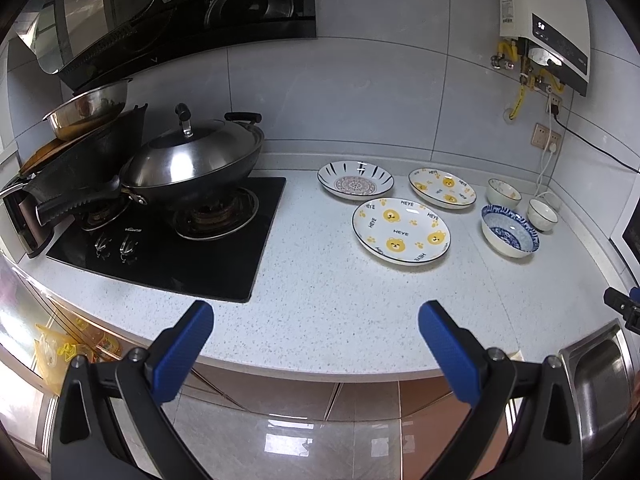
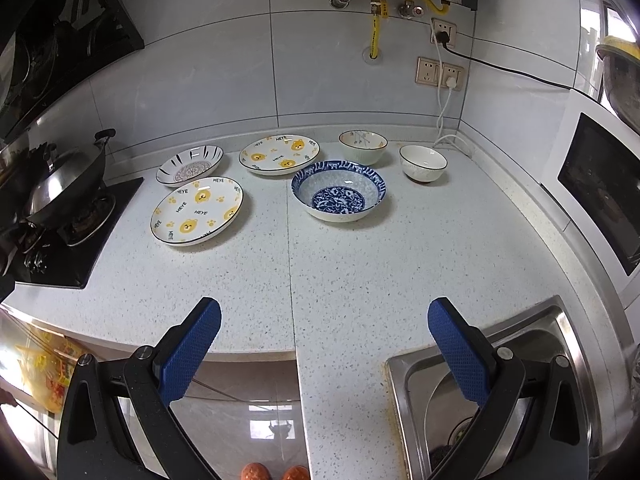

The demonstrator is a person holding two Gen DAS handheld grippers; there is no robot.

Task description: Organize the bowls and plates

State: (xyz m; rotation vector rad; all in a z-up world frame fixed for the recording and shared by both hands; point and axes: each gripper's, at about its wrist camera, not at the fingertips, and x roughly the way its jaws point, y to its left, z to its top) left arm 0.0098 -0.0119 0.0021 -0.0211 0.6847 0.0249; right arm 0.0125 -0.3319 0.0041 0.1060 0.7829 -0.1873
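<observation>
The left gripper (image 1: 316,344) and the right gripper (image 2: 324,342) both hang over the counter's (image 2: 360,264) front edge, jaws spread wide, holding and touching nothing. Toward the back edge lie two bear plates (image 2: 197,211) (image 2: 279,154), a patterned plate (image 2: 189,165), a blue bowl (image 2: 338,191) and two white bowls (image 2: 363,146) (image 2: 423,163), each apart.

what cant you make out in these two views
- Wok contents: hidden under its lid, both views.
- Sink basin: partly behind the right tool finger and cut by the frame, right wrist view.
- Small patterned bowl motif: too small to read.
- Right tool: a sliver at the left wrist edge.
</observation>
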